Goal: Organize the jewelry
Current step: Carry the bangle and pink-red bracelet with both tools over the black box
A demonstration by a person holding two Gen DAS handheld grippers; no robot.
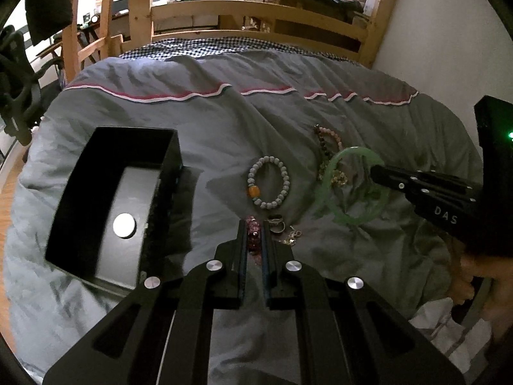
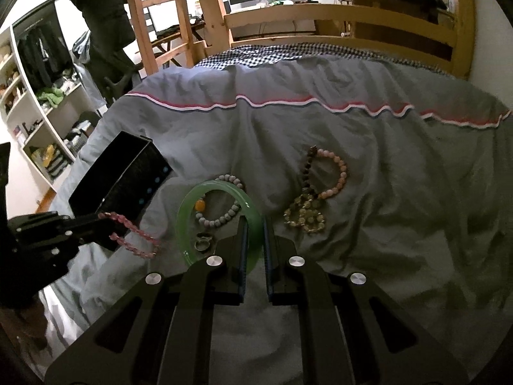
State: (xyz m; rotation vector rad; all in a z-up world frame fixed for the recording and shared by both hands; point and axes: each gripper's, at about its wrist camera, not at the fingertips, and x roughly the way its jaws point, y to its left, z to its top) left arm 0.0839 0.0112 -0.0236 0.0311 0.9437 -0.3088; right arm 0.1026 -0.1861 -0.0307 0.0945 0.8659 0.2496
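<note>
- A green bangle [image 2: 221, 224] is held between the fingers of the right gripper [image 2: 255, 240]. The fingers are closed narrow on its rim, so the ring can be lifted without slipping. It looks raised a bit above the grey blanket [image 2: 384, 192], and its shadow is seen under it in the left wrist view.
- A pink bead bracelet [image 2: 133, 235] is pinched in the left gripper [image 1: 253, 240]. The fingers are nearly closed on the beads, and the loop hangs out past the tips. It is probably gripped this way so it can be carried to the box.
- A black box [image 1: 105, 205] is set on the blanket toward the left edge of the bed, with its open top facing up. A round silver spot is seen on its floor. The box is likely where the jewelry is meant to go, so it is kept close to the left gripper.
- A grey bead bracelet [image 1: 268, 182] with one orange bead is left lying flat near the middle of the bed, just beside the bangle.
- Some rings [image 1: 276, 223] and a small gold piece [image 1: 290, 239] are laid near the left gripper's tips.
- A pile of bead strands [image 2: 315, 192], pink, dark and yellow, is heaped further toward the right side of the bed. It is not touched by any tool.
- The things are spread out, maybe so each one can be picked alone.
- Most pieces are not yet put in the box.
</note>
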